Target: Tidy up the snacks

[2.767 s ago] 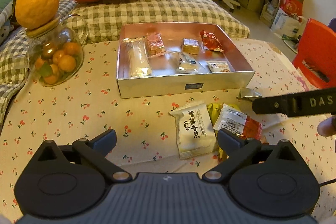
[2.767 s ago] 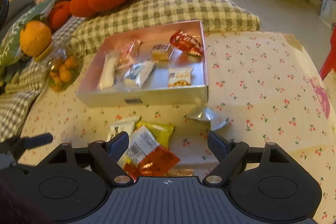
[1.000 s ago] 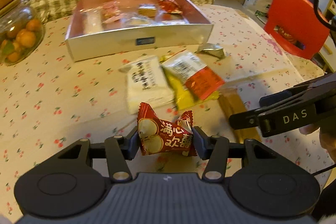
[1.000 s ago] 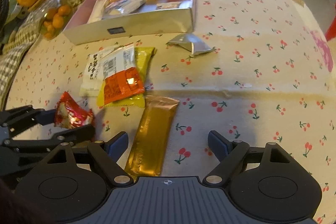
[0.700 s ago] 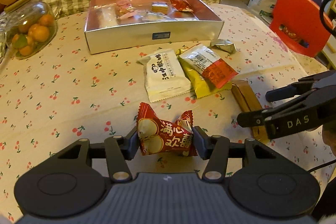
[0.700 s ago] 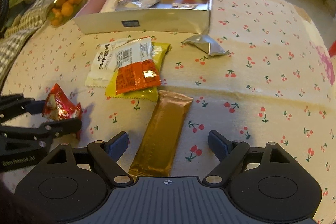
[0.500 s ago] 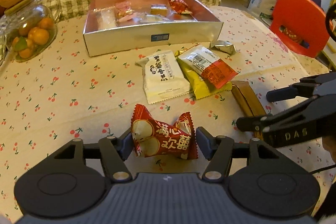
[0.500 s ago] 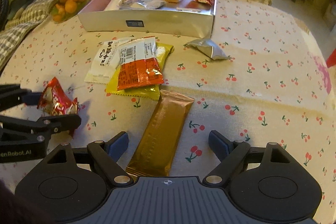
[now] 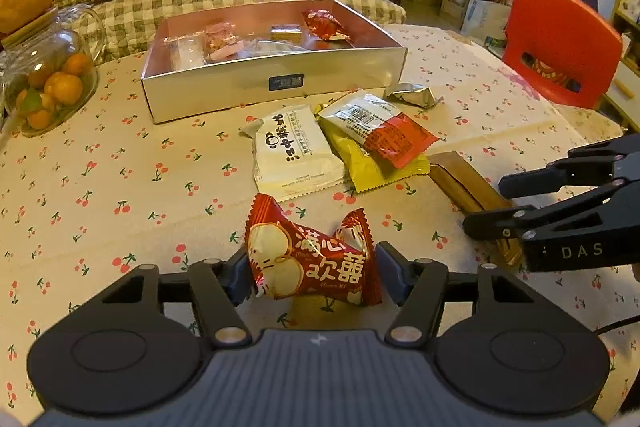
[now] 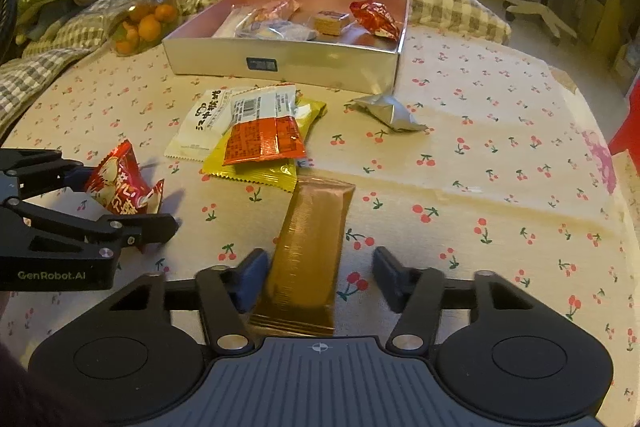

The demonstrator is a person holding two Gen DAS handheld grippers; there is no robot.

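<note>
Now, from my left wrist camera, my left tongs [image 9: 310, 273] squeeze a red candy pack [image 9: 308, 263] from both sides, partway open around it, just above the counter [image 9: 120, 179]. Past it lie a white snack pack [image 9: 294, 153], a yellow pack [image 9: 372, 163] and a red-and-white pack [image 9: 380, 127] stacked on the yellow one. Behind them sits the silver box [image 9: 276, 83] with a few snacks inside, and a crumpled silver wrapper [image 9: 414, 95] lies by its corner. On the right, my right tongs [image 9: 492, 205] reach down at the gold bar [image 9: 466, 185].

Next, from my right wrist camera, my right tongs [image 10: 320, 281] have just been closing, and the gold bar [image 10: 310, 255] lies between them on the counter [image 10: 500, 187]. One finger [image 10: 250, 277] touches the bar's side, but the other finger [image 10: 390, 277] stands clear, so the bar is not pinched. On the left, my left tongs [image 10: 114, 193] hold the red candy pack [image 10: 122, 185].
</note>
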